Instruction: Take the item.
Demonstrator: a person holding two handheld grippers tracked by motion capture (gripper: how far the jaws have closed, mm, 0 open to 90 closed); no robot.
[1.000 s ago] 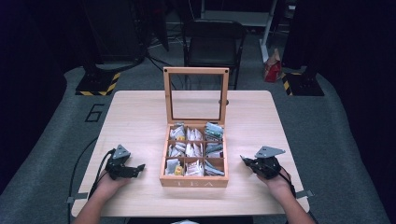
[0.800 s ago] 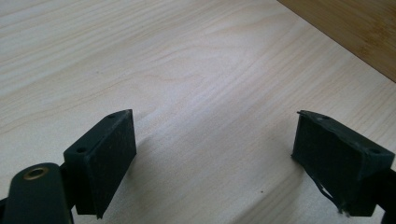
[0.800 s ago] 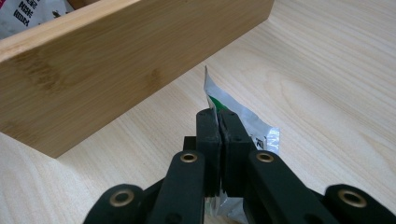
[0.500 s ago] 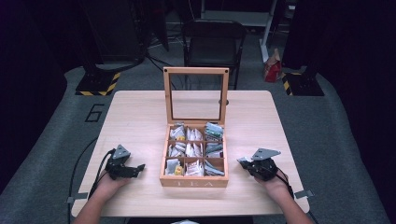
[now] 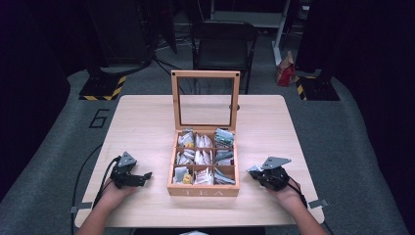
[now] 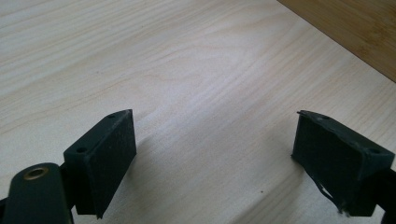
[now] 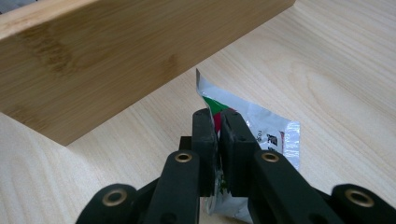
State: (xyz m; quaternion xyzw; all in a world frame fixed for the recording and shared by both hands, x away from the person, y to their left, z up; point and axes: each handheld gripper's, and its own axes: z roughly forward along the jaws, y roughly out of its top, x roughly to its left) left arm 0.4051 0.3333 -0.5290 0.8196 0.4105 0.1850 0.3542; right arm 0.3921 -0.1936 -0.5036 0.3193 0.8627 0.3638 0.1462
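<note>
At 8 o'clock on the tabletop (image 5: 147, 122) we see the left claw (image 6: 215, 154) spread wide over bare wood. The tea box (image 5: 203, 166) sits central. At 4 o'clock, the right claw (image 7: 218, 140) pinches a foil sachet (image 7: 266, 130), its print partly hidden.

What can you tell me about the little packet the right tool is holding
The packet is a small, flat sachet of shiny silver foil with a red and green print and some small dark lettering, probably a tea bag wrapper. The right tool is shut on it, jaws pinching it near its printed end, so it stands on edge with a corner pointing up. It hangs just above the light wooden table, close beside the outer wall of the wooden tea box, not touching it as far as shows.
</note>
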